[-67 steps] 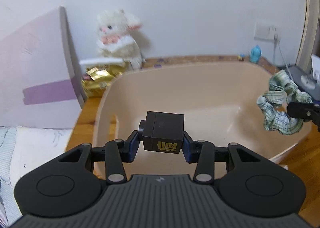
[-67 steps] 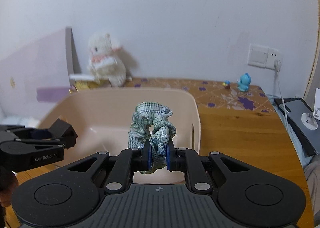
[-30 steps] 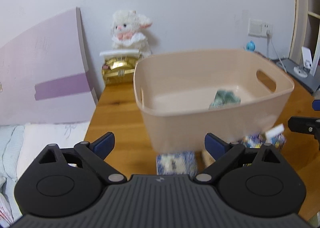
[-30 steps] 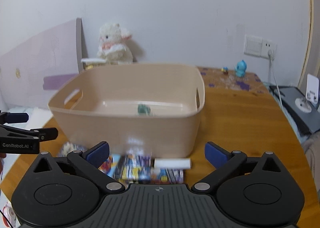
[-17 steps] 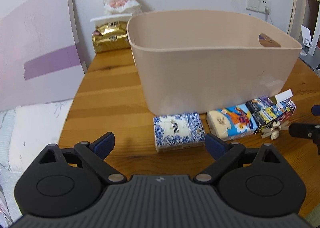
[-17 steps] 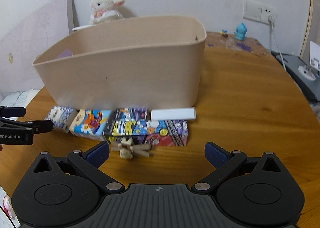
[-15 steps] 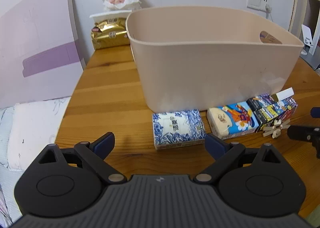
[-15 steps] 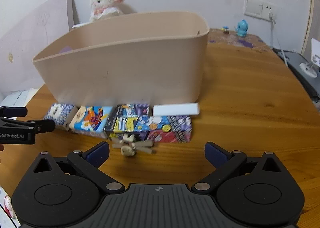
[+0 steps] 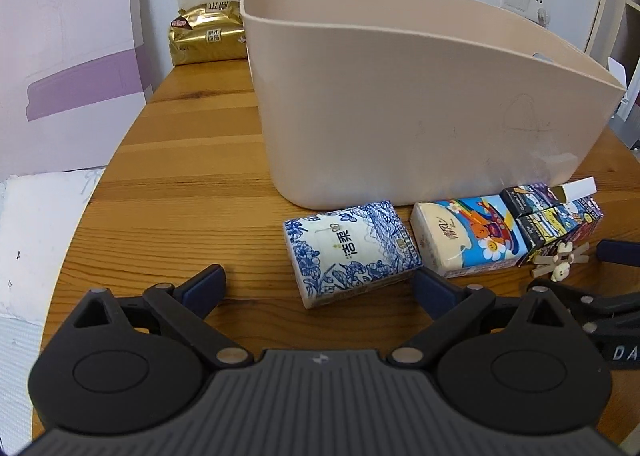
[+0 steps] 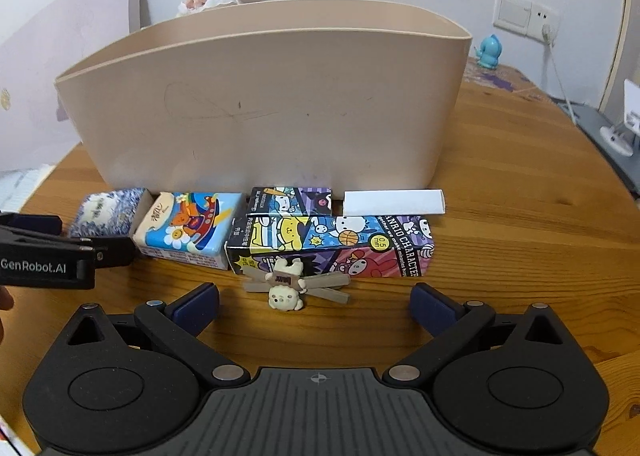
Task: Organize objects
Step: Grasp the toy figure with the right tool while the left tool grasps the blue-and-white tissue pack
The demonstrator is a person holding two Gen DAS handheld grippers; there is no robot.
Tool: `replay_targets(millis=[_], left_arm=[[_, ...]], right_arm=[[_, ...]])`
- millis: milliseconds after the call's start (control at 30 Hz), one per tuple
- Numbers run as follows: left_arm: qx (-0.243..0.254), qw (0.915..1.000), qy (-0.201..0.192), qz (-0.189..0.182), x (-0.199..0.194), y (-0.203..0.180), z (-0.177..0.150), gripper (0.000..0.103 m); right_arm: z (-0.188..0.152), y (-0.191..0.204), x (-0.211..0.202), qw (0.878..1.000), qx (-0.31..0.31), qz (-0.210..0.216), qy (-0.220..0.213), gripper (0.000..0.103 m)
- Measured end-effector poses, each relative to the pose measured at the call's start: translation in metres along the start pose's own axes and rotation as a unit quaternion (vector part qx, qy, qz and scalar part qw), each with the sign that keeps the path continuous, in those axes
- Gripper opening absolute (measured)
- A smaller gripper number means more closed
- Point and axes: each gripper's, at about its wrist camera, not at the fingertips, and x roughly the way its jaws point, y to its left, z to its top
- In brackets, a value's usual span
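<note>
Blue-flowered tissue pack (image 9: 350, 252) sits before the wide-apart left gripper (image 9: 318, 282), and the toy clip (image 10: 294, 283) before the wide-apart right gripper (image 10: 314, 302), likely for the tub (image 10: 280, 104).

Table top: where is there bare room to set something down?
Bare wood lies left of the beige bin, before the gold packet, and right of the character box. The strip along the bin's front is crowded: blue-white tissue pack, cartoon tissue pack, bear clip.
</note>
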Motion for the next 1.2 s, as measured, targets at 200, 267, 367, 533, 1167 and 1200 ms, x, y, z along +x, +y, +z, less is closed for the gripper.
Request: replay_targets(millis=[200,267,367,533,1167,1200], left_arm=[[-0.032,0.9992,-0.007,-0.021,-0.009,0.005,0.002,0.100],[-0.028,0.9994,-0.017,-0.009,-0.010,0.003,0.005,0.100],[-0.037,0.9991,-0.016,-0.009,-0.005,0.006,0.010,0.101],[-0.088,0.9959,-0.003,-0.020,0.001,0.011,0.013,0.101],[-0.015,0.9996,0.001,0.025,-0.014,-0.009,0.007,0.065],[-0.015,0.9996,0.002,0.024,-0.014,-0.007,0.006,0.065]], right_arm=[[-0.001,0.001,0.000,1.000,-0.001,-0.009,-0.008,0.092],[-0.001,0.000,-0.001,1.000,0.000,-0.012,-0.009,0.089],[-0.001,-0.002,-0.002,1.000,-0.001,-0.013,-0.011,0.086],[-0.002,-0.006,-0.005,1.000,-0.002,-0.016,-0.013,0.081],[-0.010,-0.009,-0.019,1.000,-0.009,0.002,-0.022,0.037],[-0.011,-0.009,-0.021,1.000,-0.009,0.007,-0.021,0.037]])
